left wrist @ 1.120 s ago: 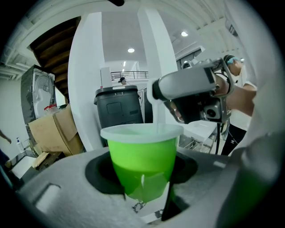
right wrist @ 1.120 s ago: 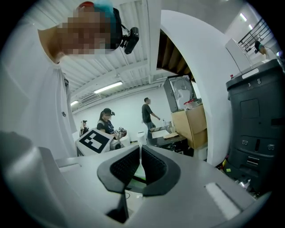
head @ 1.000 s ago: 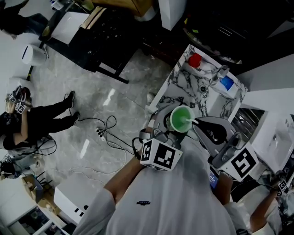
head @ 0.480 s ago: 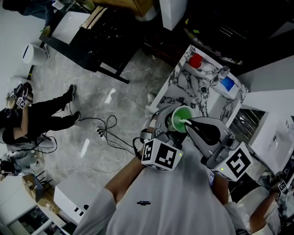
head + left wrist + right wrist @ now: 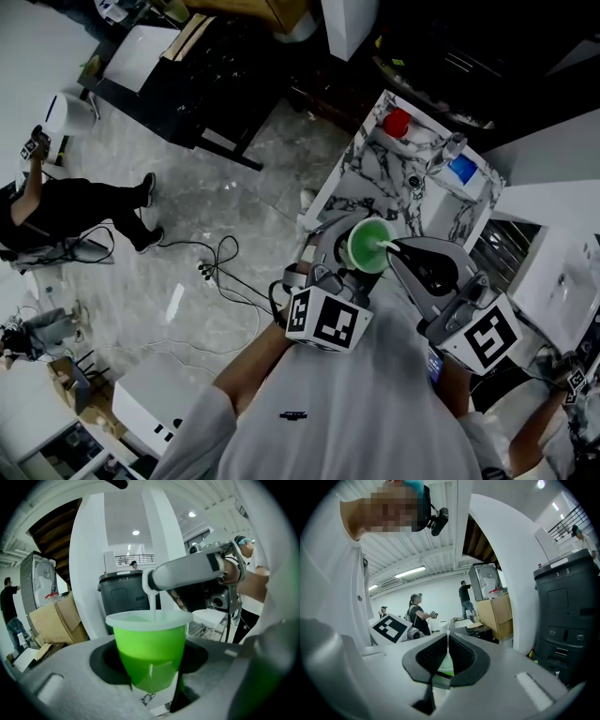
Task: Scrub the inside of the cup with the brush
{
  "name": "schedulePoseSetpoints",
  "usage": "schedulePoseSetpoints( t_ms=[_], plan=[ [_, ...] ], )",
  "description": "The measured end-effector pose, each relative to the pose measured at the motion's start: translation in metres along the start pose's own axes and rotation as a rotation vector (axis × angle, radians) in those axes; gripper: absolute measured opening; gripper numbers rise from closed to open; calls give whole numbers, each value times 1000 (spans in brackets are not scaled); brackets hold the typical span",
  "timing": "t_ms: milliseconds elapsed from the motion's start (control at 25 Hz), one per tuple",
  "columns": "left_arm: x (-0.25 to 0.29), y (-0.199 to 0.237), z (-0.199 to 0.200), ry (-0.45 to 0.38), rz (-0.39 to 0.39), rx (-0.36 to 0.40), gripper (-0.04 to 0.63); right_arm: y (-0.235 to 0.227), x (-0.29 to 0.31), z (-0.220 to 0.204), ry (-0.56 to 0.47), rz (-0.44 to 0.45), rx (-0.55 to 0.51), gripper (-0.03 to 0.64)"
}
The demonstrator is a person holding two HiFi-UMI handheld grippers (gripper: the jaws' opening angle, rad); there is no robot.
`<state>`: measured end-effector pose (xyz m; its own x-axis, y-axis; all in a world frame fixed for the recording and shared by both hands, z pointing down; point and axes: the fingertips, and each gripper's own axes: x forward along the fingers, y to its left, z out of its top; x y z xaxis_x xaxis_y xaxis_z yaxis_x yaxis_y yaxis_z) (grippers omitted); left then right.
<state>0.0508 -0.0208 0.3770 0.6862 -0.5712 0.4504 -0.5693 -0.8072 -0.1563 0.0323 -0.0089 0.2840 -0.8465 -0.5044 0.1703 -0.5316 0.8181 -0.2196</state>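
A green cup (image 5: 367,246) with a pale rim is held upright between the jaws of my left gripper (image 5: 349,265). Seen from the left gripper view, the cup (image 5: 150,648) fills the middle, with dark pads against both its sides. A thin white brush handle (image 5: 151,603) goes down into its mouth; the brush head is hidden inside. My right gripper (image 5: 398,249) is shut on that handle just right of the cup. In the right gripper view the jaws (image 5: 448,641) are pressed together on the white handle, and green shows below them.
A marble-patterned counter (image 5: 375,183) lies beyond the cup, carrying a red item (image 5: 398,122), a blue item (image 5: 462,169) and a clear bottle (image 5: 453,146). Cables (image 5: 220,267) trail over the grey floor. A person (image 5: 56,211) stands far left. A dark bin (image 5: 123,595) is behind the cup.
The right gripper and the brush handle shifted slightly back and forth at the cup's mouth. The left gripper and cup stayed put. The person at far left moved.
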Motion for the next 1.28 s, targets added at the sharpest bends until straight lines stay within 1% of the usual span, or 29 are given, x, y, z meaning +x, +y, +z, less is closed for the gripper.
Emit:
schedulePoseSetpoints(
  t_ms=[80, 160, 280, 480, 600, 720, 840, 1000, 1160, 1280],
  plan=[
    [2, -2, 1, -3, -2, 4, 241, 1, 1, 4, -33, 18, 11, 20],
    [3, -2, 2, -8, 1, 6, 241, 7, 2, 9, -63, 55, 21, 20],
    [2, 0, 5, -6, 8, -8, 241, 14, -1, 6, -47, 86, 46, 20],
    [2, -2, 7, -4, 4, -5, 241, 8, -11, 1, 19, 68, 26, 20],
    [2, -6, 9, -6, -4, 2, 241, -3, -18, -1, 41, 25, 1, 20],
    [3, -11, 12, -12, -15, 8, 241, -16, -20, 5, -2, -15, -23, 20],
    [4, -16, 14, -18, -22, 16, 241, -17, -17, 18, -70, -20, -20, 20],
    [3, -14, 15, -23, -16, 12, 241, -7, -11, 32, -121, 15, -18, 18],
    [1, -14, 14, -25, -19, 14, 241, 5, -7, 38, -160, 70, 15, 18],
    [1, -14, 13, -29, -15, 10, 240, 15, -9, 38, -170, 104, 33, 18]
  ],
)
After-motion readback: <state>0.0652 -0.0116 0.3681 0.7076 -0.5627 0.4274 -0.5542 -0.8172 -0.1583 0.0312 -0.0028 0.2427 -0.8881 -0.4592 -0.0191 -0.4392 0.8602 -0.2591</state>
